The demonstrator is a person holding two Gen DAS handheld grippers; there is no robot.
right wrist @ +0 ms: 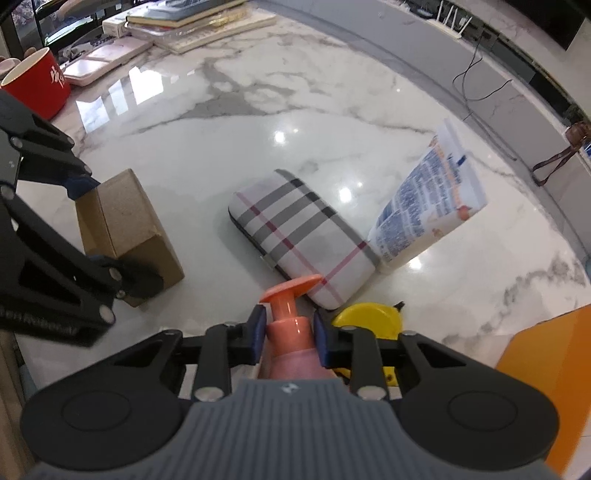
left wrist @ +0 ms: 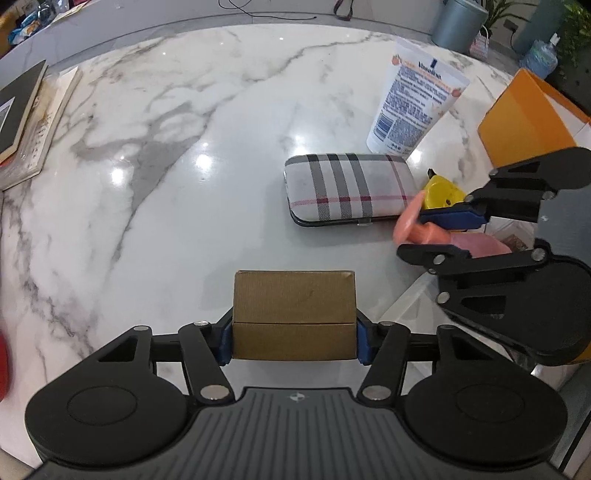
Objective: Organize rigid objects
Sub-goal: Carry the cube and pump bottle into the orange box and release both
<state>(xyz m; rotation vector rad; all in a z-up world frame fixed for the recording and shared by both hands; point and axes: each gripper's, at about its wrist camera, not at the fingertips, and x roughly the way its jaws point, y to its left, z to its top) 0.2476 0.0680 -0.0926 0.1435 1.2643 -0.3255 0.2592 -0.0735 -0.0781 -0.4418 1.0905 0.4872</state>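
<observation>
Marble worktop, glossy. Left gripper clamps a cardboard box; right gripper pinches a pink pump bottle. Only the right view shows the red mug (far corner).

The tabletop is glossy veined marble. The box is matt brown cardboard. The case looks cloth-covered.

Home living room, by look. Glossy marble table with stacked books and red mug. Beyond: grey low console with trailing cable, water jug, metal bin, houseplant.
</observation>
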